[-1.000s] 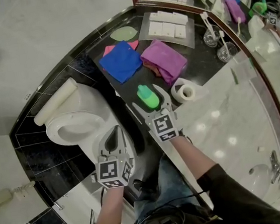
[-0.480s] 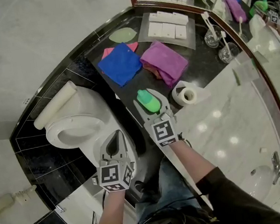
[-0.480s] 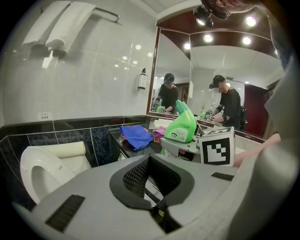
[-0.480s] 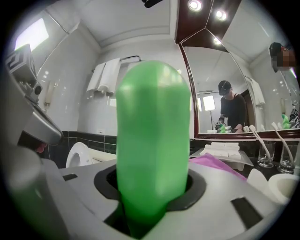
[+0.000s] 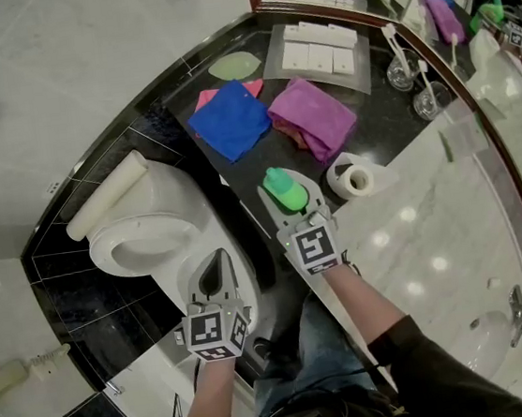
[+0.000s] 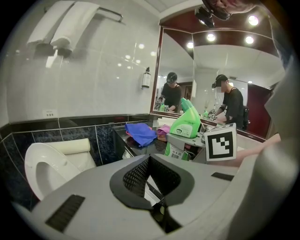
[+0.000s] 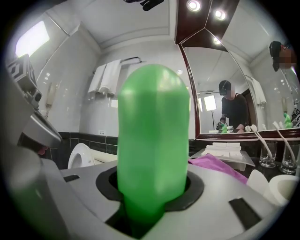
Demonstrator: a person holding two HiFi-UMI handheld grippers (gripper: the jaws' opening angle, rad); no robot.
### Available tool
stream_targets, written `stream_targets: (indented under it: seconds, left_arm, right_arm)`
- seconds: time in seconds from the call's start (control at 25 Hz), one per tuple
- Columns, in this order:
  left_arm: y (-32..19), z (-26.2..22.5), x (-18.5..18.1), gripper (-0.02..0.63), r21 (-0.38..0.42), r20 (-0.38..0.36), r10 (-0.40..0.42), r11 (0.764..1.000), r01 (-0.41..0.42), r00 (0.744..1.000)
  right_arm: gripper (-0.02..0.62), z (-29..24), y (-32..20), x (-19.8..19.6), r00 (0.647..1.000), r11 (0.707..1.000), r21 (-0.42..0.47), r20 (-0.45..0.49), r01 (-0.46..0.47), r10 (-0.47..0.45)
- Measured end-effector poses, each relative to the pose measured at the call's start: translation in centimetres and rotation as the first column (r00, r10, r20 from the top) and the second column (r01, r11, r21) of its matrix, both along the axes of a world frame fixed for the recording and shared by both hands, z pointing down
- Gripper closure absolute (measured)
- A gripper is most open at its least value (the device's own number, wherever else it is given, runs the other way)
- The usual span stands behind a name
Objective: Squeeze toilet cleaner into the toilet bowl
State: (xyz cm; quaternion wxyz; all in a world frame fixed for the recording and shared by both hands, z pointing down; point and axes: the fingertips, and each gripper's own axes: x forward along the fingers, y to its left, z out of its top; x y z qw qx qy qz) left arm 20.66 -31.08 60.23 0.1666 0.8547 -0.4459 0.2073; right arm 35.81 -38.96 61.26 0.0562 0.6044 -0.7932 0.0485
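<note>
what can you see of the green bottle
The bottle is bright green, glossy plastic, with a rounded top and a label low down. It stands upright on the dark counter. The right hand-held gripper has it between its jaws, which have just been closing and seem to press its sides.

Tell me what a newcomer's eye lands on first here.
The bright green bottle fills the right gripper view, held in the right gripper, whose fingers have just been closing onto it. In the head view, the white toilet stands open to its left. Behind, a blue cloth and a purple cloth lie on the black counter.
</note>
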Motion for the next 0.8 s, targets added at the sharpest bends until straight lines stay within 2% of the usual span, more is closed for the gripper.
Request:
stream_targets:
  seconds: [0.16, 0.4, 0.6, 0.8]
  left_arm:
    - [0.3, -0.3, -1.1, 0.603, 0.001, -0.002, -0.010, 1.000, 0.010, 1.000]
    - [1.8, -2.2, -4.3, 0.603, 0.027, -0.012, -0.023, 0.999, 0.023, 1.000]
    - [4.7, -4.7, -8.4, 0.603, 0.063, -0.038, -0.021, 0.998, 0.024, 0.999]
    - [8.6, -8.0, -13.7, 0.603, 0.099, -0.057, -0.014, 0.995, 0.020, 0.998]
  right_arm:
    - [0.416, -0.5, 0.4, -0.7, 1.000, 1.000, 0.000, -0.007, 0.021, -0.021]
    - [0.414, -3.4, 2.5, -3.8, 0.995, 0.995, 0.007, -0.010, 0.101, -0.101]
    - [0.416, -6.5, 5.8, -8.0, 0.985, 0.985, 0.003, -0.014, 0.173, -0.173]
    - [0.416, -9.4, 10.5, -13.9, 0.966, 0.967, -0.020, -0.046, 0.254, -0.254]
